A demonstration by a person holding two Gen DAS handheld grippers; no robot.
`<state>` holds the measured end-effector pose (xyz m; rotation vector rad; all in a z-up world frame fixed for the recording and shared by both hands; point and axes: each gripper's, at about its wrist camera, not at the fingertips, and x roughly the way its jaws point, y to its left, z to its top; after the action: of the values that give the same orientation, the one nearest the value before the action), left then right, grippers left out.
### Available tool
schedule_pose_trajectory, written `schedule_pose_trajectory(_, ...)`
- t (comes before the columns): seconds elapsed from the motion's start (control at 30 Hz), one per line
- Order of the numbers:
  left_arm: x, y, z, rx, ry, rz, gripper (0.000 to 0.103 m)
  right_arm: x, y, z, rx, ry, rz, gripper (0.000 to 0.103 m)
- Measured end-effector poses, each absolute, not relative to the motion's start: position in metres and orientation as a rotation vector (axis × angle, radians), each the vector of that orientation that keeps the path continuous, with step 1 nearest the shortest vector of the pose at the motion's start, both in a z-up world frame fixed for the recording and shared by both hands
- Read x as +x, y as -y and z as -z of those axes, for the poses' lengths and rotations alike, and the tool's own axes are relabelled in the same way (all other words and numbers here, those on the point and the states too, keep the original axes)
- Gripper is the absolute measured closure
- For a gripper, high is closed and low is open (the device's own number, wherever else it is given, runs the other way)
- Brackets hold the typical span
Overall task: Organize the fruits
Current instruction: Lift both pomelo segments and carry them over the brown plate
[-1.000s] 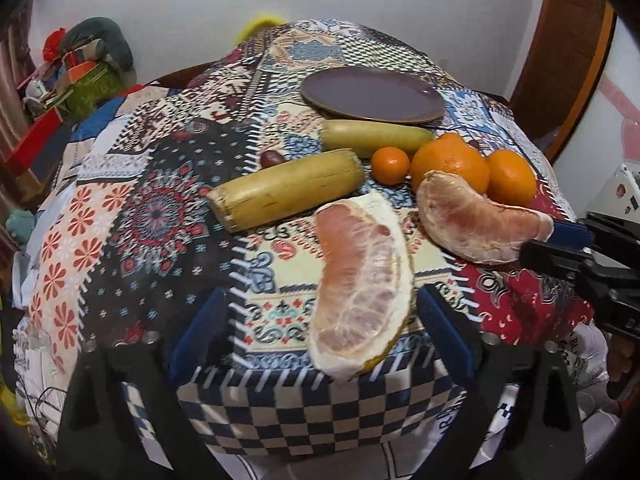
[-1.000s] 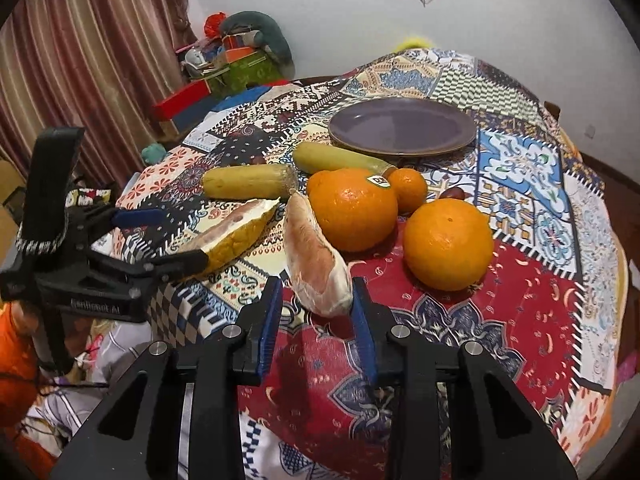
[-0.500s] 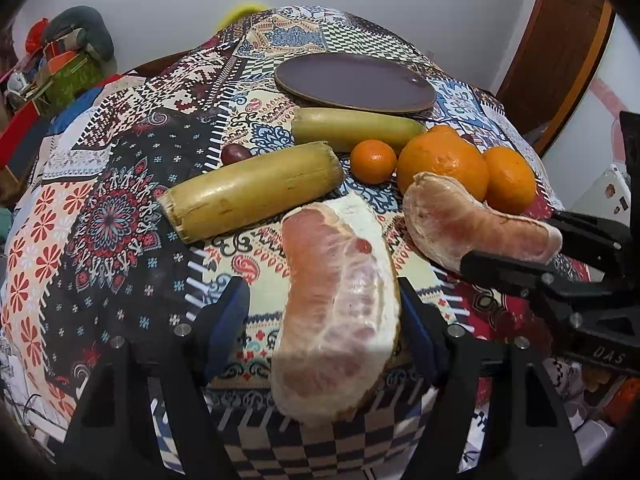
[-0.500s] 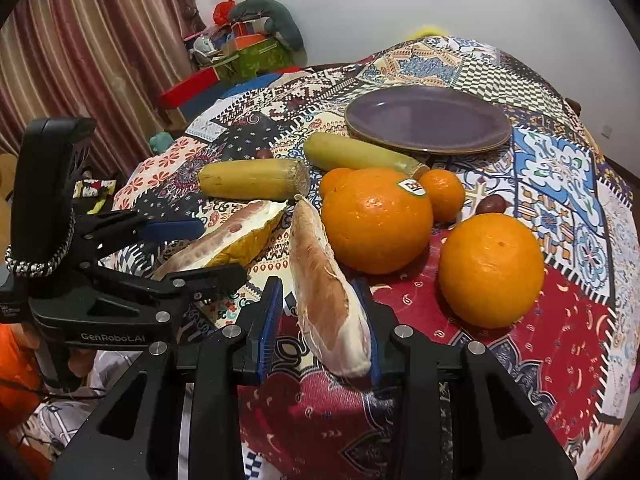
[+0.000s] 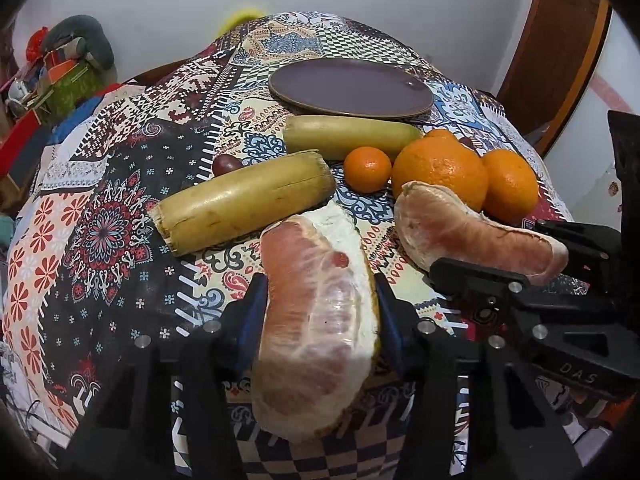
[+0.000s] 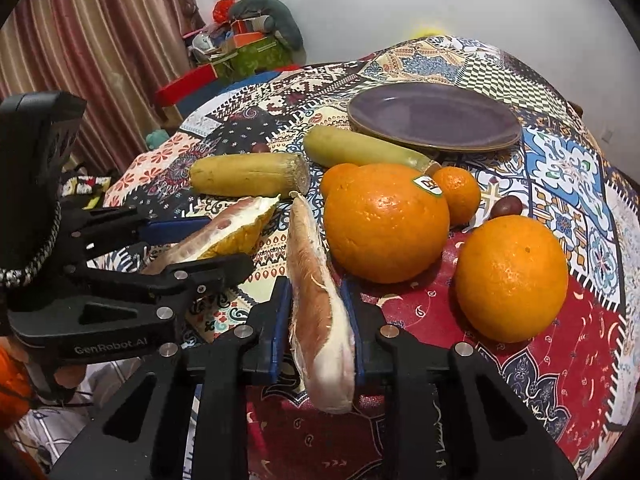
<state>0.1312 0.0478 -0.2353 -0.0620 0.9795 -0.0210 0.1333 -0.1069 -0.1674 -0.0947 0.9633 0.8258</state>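
My left gripper (image 5: 318, 300) is shut on a wide pomelo wedge (image 5: 316, 328) with pink flesh and white pith, at the table's near edge. My right gripper (image 6: 316, 308) is shut on a thinner pomelo segment (image 6: 318, 312), which also shows in the left wrist view (image 5: 472, 232). The wide wedge shows in the right wrist view (image 6: 224, 232) between the left gripper's fingers (image 6: 180, 228). Behind lie a big stickered orange (image 6: 384, 220), a second orange (image 6: 512, 276), a small mandarin (image 6: 458, 194), two yellow-green sugarcane pieces (image 5: 244, 200) (image 5: 352, 136) and an empty dark plate (image 5: 352, 88).
A small dark red fruit (image 5: 226, 164) lies behind the near cane piece; another (image 6: 506, 206) sits by the mandarin. The patterned tablecloth (image 5: 100, 208) covers a round table. Boxes and clutter (image 6: 244, 48) stand at the back left, a curtain (image 6: 100, 40) beyond.
Both grippers moved forward over their pomelo pieces and closed on them. The left jaws, wide open a second ago, now clamp the wide wedge.
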Motion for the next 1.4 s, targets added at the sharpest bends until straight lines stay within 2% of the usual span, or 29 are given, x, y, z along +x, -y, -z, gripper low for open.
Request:
schedule_pose_trajectory(0.57,0.120,-0.051,0.180,-0.102,-0.866,0.036,0.053,0.128,0.126,0.123,-0.051,-0.855,-0.804,0.081)
schedule_pose_trajectory(0.97,0.151,-0.043,0.142,-0.084,-0.769,0.048,0.053,0.156,0.151,0.085,-0.027,-0.732,-0.702,0.081)
schedule_pose_trajectory(1.4,0.202,-0.039,0.124,-0.068,-0.707,0.072,0.053,0.203,0.168,0.065,-0.005,-0.641,-0.616,0.081)
